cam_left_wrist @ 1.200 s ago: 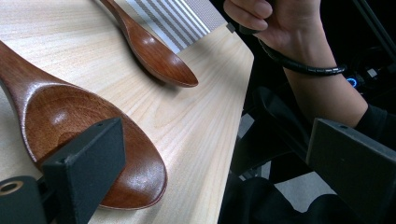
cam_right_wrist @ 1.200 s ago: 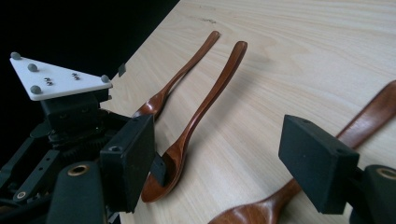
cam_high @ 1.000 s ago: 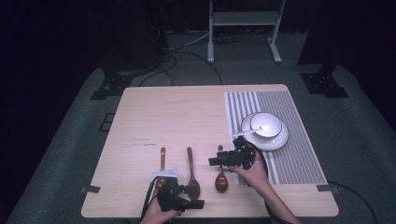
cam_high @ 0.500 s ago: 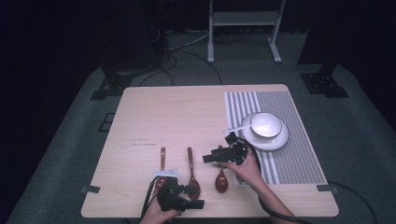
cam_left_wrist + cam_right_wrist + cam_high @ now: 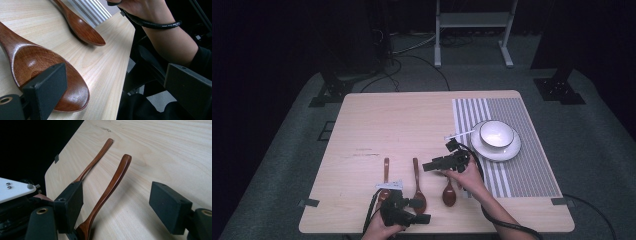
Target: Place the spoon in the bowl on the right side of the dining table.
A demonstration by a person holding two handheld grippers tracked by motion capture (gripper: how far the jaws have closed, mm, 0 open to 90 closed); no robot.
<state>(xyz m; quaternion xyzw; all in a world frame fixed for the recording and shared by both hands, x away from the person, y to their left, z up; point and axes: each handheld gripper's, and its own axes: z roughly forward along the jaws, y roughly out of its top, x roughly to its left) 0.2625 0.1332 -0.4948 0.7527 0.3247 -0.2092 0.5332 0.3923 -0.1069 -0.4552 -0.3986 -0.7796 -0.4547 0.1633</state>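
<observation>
So we've got three brown wooden spoons lying side by side on the desk [image 5: 412, 120], near its front edge, handles pointing away from us.

Our right gripper [image 5: 438, 163] hovers just above the desk, between the middle spoon [image 5: 417, 186] and the right spoon [image 5: 448, 192], a bit beyond their bowls, and it points left across the desk. Its fingers [image 5: 70, 205] are spread wide apart with nothing between them. In the right gripper view, the middle spoon's handle runs up just beside the near finger, and the left spoon [image 5: 96, 161] lies a little farther out on that same side. The far finger sits over bare wood.

Our left gripper [image 5: 409, 212] is down at the front edge of the desk, close to the bowls of the left and middle spoons. Its fingers [image 5: 47, 87] are also wide apart and empty. In the left gripper view, one finger hangs right over the middle spoon's bowl [image 5: 42, 70]; we can't tell if it's actually touching. The other finger hangs out past the desk edge. The right spoon lies farther ahead of those fingers.

Off to the right of the right gripper, a white bowl [image 5: 496, 134] sits on a white plate [image 5: 507, 150] on a striped mat [image 5: 532, 170], well apart from the spoons.
</observation>
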